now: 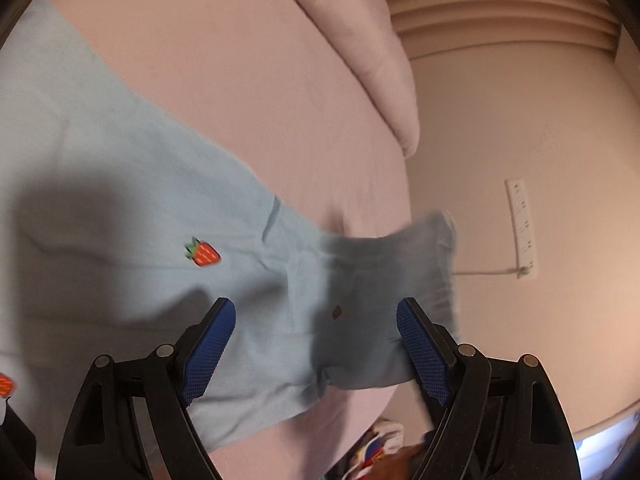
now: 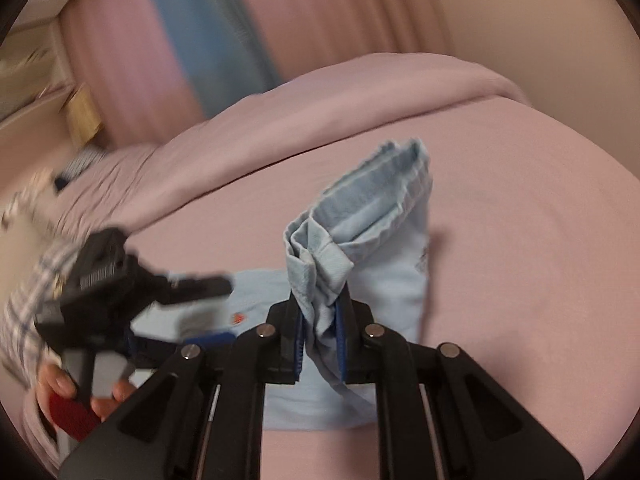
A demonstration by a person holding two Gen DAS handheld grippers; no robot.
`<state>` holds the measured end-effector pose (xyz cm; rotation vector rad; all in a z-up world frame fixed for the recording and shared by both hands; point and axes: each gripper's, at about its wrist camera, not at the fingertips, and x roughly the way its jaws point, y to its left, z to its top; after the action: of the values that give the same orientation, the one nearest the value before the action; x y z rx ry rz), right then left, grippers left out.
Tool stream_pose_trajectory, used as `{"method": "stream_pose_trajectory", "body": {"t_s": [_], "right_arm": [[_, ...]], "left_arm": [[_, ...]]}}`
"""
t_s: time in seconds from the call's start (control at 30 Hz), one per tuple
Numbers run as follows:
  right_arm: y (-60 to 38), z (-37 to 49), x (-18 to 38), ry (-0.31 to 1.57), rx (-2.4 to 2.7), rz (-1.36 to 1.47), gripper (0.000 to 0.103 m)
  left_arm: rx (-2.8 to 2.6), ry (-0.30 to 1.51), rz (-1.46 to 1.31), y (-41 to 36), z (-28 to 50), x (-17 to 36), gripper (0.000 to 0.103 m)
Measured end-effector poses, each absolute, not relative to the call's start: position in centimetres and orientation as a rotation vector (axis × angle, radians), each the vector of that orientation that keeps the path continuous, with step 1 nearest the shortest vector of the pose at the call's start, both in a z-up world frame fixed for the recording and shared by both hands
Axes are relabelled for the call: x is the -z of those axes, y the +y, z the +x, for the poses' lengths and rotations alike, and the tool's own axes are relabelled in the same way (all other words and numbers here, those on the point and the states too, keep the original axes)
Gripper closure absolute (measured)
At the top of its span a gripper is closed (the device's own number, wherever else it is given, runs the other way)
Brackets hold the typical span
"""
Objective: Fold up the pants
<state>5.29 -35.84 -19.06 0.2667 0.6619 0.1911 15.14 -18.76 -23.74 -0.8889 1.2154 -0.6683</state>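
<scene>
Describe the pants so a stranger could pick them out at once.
Start at the pink bed. The pants lie across it, one bunched end lifted in the shut right gripper, with the open left gripper over them. They are the only pale blue cloth there, dotted with small red strawberries.

A pink bed (image 1: 248, 92) is seen, with a folded pink duvet (image 1: 360, 40) along its far edge. A white power strip (image 1: 522, 226) is fixed to the wall. Pink and blue curtains (image 2: 192, 32) are hung behind.
</scene>
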Motion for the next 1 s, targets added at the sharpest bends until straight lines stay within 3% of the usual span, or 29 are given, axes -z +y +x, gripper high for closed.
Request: {"method": "stream_pose_trajectory", "body": {"t_s": [0.13,0.43,0.5,0.57,0.63,0.83,1.0], "right_arm": [[-31.4,7.0,20.6,0.707,-0.269,0.181,0.09],[-25.7,6.6,24.3,0.733,-0.346,-0.053,0.088],[-25.2,6.4,24.2,0.716,-0.359,-0.1,0.088],[-24.8,6.8,24.1,0.706,-0.349,-0.144,0.088],[-24.2,6.6,23.9,0.696,-0.358,-0.176,0.087],[-22.5,6.5,22.2,0.637,-0.425,-0.215,0.087],[-19.8,6.9,21.7,0.625,-0.504,-0.227,0.085]], "left_arm": [[0.685,1.18,-0.961,-16.9,15.0,23.7,0.021],[0.667,1.29,-0.921,-19.5,16.7,26.8,0.023],[0.67,1.251,-0.875,-18.9,16.6,25.8,0.043],[0.684,1.222,-0.826,-19.1,16.9,24.9,0.071],[0.695,1.203,-0.77,-18.5,16.7,24.1,0.084],[0.707,1.131,-0.756,-15.2,16.2,22.7,0.093],[0.635,1.083,-0.733,-11.9,15.4,22.3,0.093]]}}
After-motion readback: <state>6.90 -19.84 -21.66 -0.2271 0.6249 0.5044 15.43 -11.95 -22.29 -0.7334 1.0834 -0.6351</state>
